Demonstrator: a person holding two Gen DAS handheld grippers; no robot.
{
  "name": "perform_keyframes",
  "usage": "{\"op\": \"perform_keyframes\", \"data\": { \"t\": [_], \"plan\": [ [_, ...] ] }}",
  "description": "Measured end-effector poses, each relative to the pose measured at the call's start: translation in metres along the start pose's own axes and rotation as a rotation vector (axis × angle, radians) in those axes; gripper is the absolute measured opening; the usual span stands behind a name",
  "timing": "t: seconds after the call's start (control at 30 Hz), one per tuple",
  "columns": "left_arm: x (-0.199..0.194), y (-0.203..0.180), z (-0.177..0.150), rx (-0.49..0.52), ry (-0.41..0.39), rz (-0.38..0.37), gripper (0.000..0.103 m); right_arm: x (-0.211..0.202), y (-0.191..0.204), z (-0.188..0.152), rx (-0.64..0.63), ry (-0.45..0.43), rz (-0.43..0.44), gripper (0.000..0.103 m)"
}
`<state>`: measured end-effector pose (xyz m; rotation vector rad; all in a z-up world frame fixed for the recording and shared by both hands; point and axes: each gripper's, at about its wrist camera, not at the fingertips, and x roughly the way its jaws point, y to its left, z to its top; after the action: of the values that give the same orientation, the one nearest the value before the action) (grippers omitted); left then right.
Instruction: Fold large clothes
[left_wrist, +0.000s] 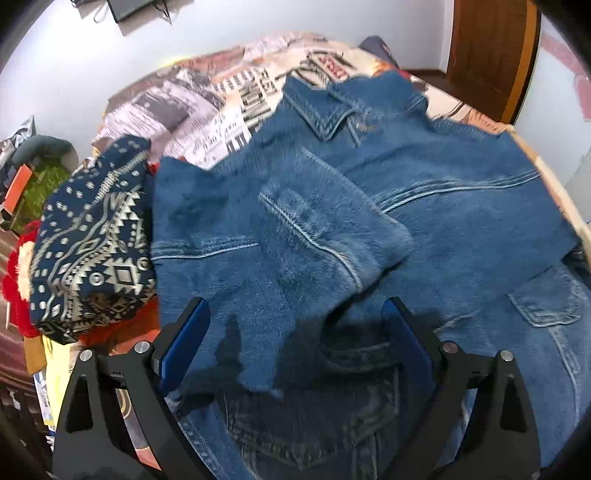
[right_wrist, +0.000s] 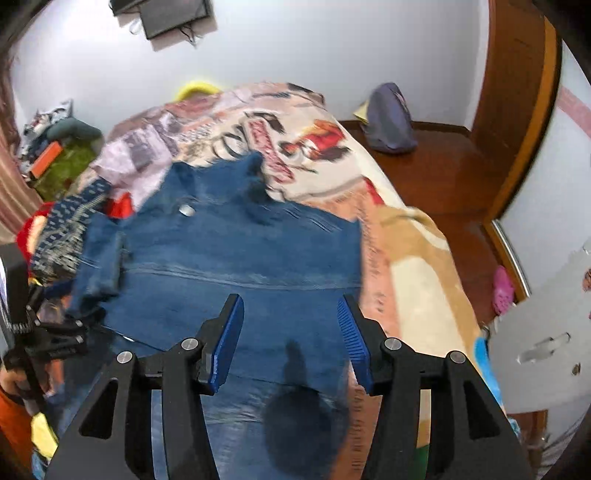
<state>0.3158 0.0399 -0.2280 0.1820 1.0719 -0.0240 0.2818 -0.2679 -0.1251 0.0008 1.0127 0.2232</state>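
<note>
I hold both grippers — left (left_wrist: 295, 339), right (right_wrist: 291, 339) — jaws open, empty, above the jacket (left_wrist: 369, 206), sleeve folded inward for squaring.

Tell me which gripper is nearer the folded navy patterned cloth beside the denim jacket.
Left. The left gripper hangs over the denim jacket right beside the patterned cloth; the right gripper is farther over, above the jacket's middle.

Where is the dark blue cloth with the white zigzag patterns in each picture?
Left wrist view: patterned cloth sits big at the left edge, beside the denim jacket.
Right wrist view: patterned cloth is small, far left, partly blurred.
Shared landmark: the jacket lies just to its right in both views.
</note>
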Motion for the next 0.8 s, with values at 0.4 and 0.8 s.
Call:
{"op": "perform_keyframes", "data": {
  "t": [0.4, 0.8],
  "plan": [
    [0.012, 0.097, -0.022, -0.445, 0.009, -0.165, 0.077, 0.043, -0.031, -0.03, 0.069, 0.131, 0.026, 0.049],
    [-0.025, 0.088, -0.027, -0.437, -0.095, -0.255, 0.027, 0.05, -0.037, -0.037, 0.116, 0.163, 0.026, 0.049]
  ]
}}
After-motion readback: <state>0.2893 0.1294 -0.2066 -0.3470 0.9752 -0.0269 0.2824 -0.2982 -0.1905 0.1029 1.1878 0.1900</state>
